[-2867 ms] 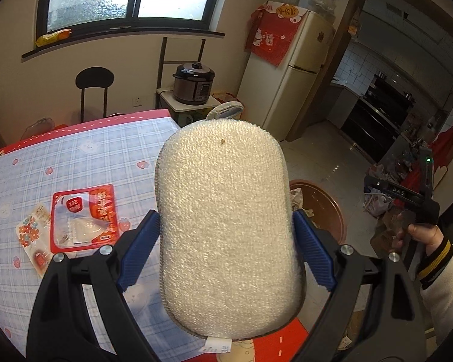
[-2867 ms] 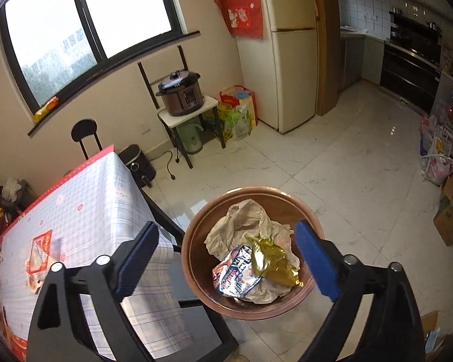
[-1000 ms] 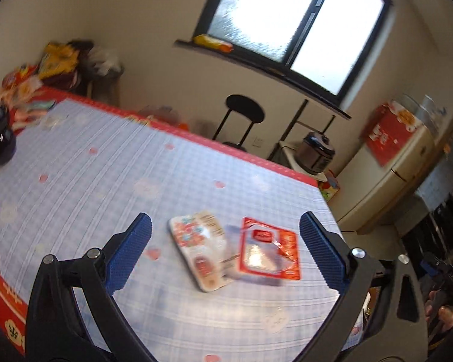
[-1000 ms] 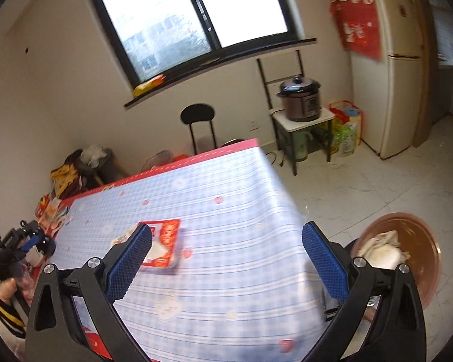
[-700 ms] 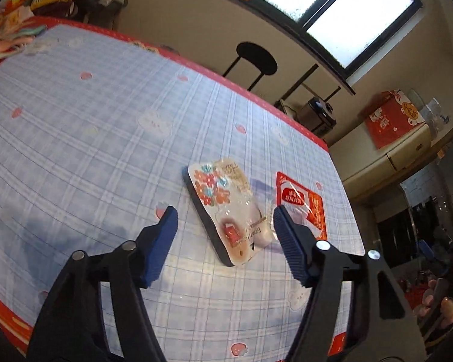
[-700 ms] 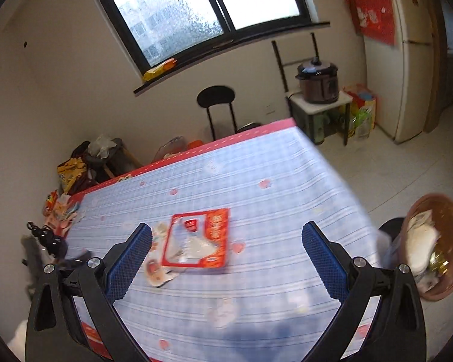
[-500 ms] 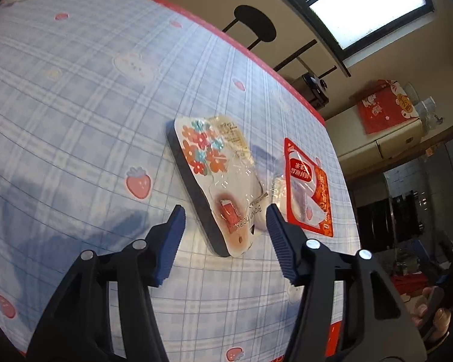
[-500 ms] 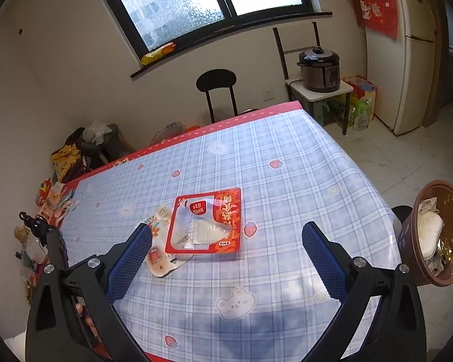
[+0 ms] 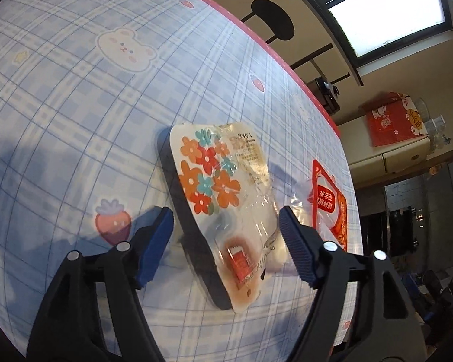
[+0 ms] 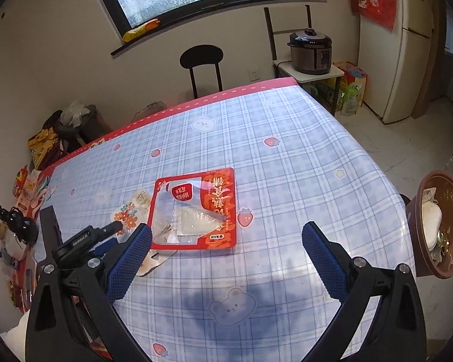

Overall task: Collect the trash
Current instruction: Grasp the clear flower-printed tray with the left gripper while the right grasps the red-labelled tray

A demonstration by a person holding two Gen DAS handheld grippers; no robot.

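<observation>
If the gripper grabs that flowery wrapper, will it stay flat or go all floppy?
Probably floppy: the flowery wrapper looks like thin, crinkled clear film, so it should sag and crumple. It seems light, lying flat on the table. Its glossy surface might slip between the left gripper, whose jaws have just been opening around it.

Each handheld tool is a black plastic two-armed frame, the left gripper [image 9: 225,226] and the right gripper [image 10: 226,242], tipped with ribbed blue pads [image 10: 130,259]. Round silver screws [image 9: 328,245] sit at the arm joints. White lettering marks the left tool's black body.
</observation>
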